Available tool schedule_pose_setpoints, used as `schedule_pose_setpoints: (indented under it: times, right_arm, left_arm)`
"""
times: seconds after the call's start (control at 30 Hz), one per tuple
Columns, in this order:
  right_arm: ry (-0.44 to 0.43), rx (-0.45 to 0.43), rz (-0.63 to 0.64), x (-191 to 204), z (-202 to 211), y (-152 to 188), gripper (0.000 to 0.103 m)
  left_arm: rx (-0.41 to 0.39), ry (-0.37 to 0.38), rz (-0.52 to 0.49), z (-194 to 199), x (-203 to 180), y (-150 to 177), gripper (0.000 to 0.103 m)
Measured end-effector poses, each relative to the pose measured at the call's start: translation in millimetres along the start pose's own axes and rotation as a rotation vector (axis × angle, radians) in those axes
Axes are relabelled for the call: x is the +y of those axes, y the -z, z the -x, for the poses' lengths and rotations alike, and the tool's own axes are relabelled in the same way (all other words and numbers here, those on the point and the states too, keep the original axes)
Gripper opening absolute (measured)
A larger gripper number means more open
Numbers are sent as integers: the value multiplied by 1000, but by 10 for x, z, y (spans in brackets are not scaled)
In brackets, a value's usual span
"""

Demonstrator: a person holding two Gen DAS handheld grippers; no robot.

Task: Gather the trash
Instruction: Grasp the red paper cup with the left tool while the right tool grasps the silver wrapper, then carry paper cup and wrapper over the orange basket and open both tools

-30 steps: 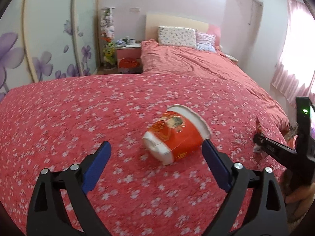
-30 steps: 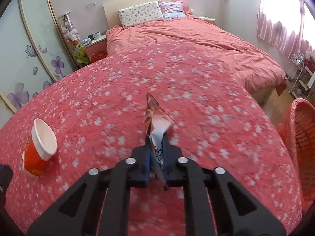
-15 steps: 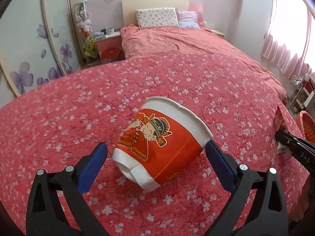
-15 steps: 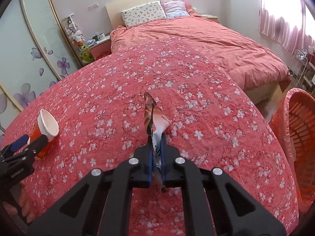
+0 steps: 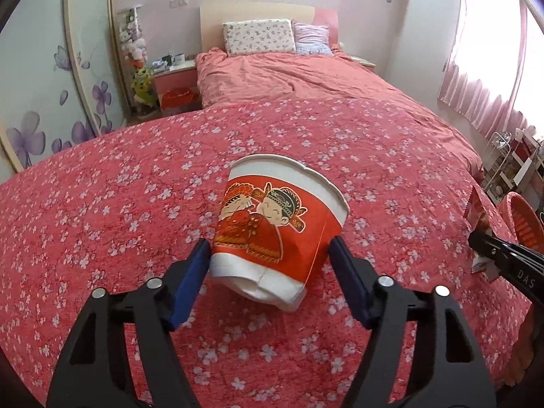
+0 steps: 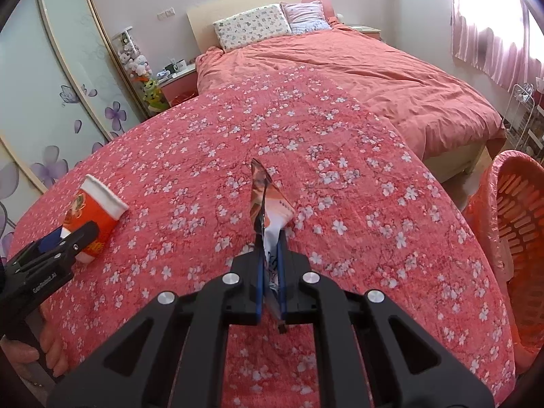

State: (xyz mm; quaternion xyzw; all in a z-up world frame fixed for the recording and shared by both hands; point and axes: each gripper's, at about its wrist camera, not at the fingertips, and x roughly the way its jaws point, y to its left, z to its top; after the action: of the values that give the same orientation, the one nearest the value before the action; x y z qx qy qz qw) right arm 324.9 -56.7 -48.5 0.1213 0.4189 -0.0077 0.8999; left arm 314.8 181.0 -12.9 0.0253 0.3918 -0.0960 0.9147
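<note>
The left tongs (image 5: 268, 265), jaws just closing, pressed the light, crushable paper cup (image 5: 277, 229) low on its wall above the bedspread (image 5: 136, 204), while my right tongs (image 6: 270, 272) pinched a flimsy wrapper (image 6: 267, 204).

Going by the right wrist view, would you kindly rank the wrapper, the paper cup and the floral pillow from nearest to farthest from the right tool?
1. Wrapper: clamped in the right tool, dead centre.
2. Paper cup: on the floral cover, far left, at the left tool.
3. Floral pillow: at the bed's headboard, top of view.
</note>
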Motion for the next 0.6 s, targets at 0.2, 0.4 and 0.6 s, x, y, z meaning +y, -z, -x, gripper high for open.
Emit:
schedule_pose_setpoints:
  times: [0.2, 0.4, 0.6]
  right_arm:
    - [3, -8, -4, -54, 71, 13, 7]
    - [5, -16, -10, -143, 150, 34, 7]
    - [5, -35, -17, -250, 283, 59, 7]
  left_arm:
    - [-23, 28, -9, 38, -119, -6, 63]
    - [-51, 45, -26, 82, -264, -10, 62]
    - [-74, 69, -33, 181, -357, -6, 62]
